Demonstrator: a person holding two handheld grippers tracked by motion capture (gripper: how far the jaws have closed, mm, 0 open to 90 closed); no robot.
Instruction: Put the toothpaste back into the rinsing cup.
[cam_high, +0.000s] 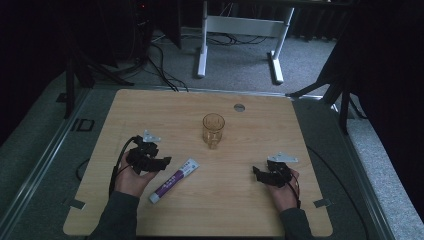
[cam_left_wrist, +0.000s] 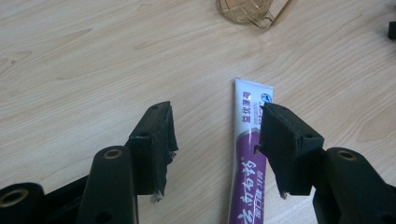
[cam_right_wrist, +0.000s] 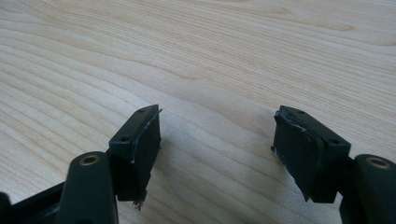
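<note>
one toothpaste tube (cam_high: 173, 180) (purple-white), one glass cup (cam_high: 213, 128)

A: The high view is dim and grainy. The room behind the surface (cam_high: 150, 107) sinks into near black, and the corners darken too.

B: The 2 gripper views are far brighter, with even, soft light on the wood grain.

A: Any glare?

B: None; only faint, soft shadows under the fingers (cam_right_wrist: 140, 154). The nearest gripper parts at the bottom edge go slightly soft, while the print on the toothpaste tube (cam_left_wrist: 247, 154) stays sharp.
</note>
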